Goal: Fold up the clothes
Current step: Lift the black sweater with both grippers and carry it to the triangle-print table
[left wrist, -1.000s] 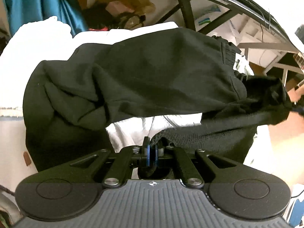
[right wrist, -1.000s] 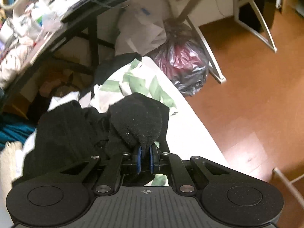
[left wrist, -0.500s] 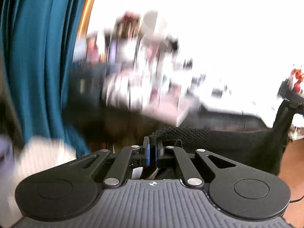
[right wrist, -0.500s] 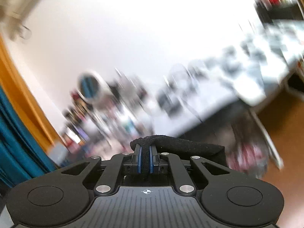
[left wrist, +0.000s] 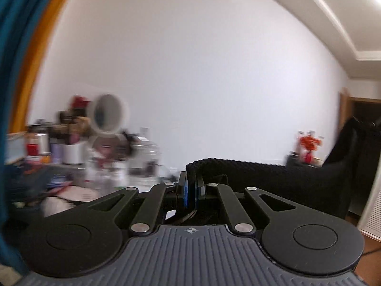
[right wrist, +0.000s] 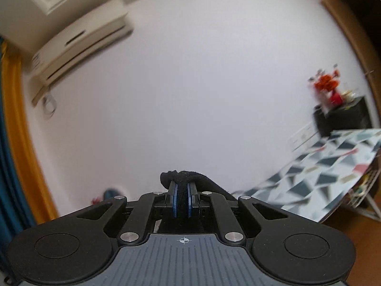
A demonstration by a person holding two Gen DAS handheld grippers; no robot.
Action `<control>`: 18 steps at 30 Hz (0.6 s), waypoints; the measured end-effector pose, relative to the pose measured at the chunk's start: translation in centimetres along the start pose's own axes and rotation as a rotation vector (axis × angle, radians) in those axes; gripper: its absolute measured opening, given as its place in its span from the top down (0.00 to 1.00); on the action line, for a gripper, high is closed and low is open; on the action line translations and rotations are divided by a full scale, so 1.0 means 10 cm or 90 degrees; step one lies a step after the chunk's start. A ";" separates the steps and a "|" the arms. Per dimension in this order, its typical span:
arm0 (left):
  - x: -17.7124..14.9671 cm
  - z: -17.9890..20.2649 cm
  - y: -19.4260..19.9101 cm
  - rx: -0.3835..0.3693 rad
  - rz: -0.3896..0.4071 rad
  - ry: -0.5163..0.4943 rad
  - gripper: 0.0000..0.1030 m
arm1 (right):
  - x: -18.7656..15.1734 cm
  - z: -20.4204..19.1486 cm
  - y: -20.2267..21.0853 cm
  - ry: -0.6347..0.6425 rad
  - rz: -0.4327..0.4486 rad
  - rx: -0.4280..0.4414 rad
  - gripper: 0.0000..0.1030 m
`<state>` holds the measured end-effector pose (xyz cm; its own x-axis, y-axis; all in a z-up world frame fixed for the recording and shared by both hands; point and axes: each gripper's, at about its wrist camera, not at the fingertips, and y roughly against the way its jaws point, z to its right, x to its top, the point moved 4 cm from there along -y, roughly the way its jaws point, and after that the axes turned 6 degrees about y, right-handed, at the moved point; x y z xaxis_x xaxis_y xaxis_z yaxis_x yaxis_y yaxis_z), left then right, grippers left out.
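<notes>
Both tongs are clenched on the same black garment (left wrist: 273, 178), each pinching a piece of its edge between blue pads. In the left wrist view the left tongs (left wrist: 190, 190) grip a ribbed, knit-looking hem that runs taut off to the right of the tongs and rises there into a dark hanging mass near the doorway (left wrist: 364, 109). In the right wrist view the right tongs (right wrist: 182, 199) hold a small bunched fold of the black cloth, which humps just over and beyond the pads. Both tongs point roughly level at a white wall (right wrist: 202, 83), with the air conditioner (right wrist: 78, 45) high to the left of the right tongs and a cluttered table (left wrist: 71, 171) low to the left of the left tongs. Holding two points of one edge apart and high probably lets the garment hang free and shake out its creases, so it can be laid flat for folding. How much cloth hangs below the tongs cannot be seen. The fold itself looks not yet begun.
</notes>
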<state>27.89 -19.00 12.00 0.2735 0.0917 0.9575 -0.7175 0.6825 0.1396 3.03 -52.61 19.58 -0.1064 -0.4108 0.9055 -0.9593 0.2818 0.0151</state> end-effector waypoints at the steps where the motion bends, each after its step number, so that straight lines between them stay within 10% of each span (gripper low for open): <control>1: -0.04 0.19 -0.09 -0.018 -0.010 -0.007 0.95 | 0.12 0.20 0.09 -0.005 0.008 -0.010 0.93; 18: -0.88 3.30 -1.87 -0.150 -0.150 -0.002 0.95 | 1.31 3.55 0.99 0.060 -0.052 -0.082 0.93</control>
<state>17.74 -56.54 9.28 0.4114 -0.0904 0.9070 -0.4670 0.8336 0.2949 -17.11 -86.00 16.55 0.0010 -0.3553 0.9347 -0.9217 0.3623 0.1387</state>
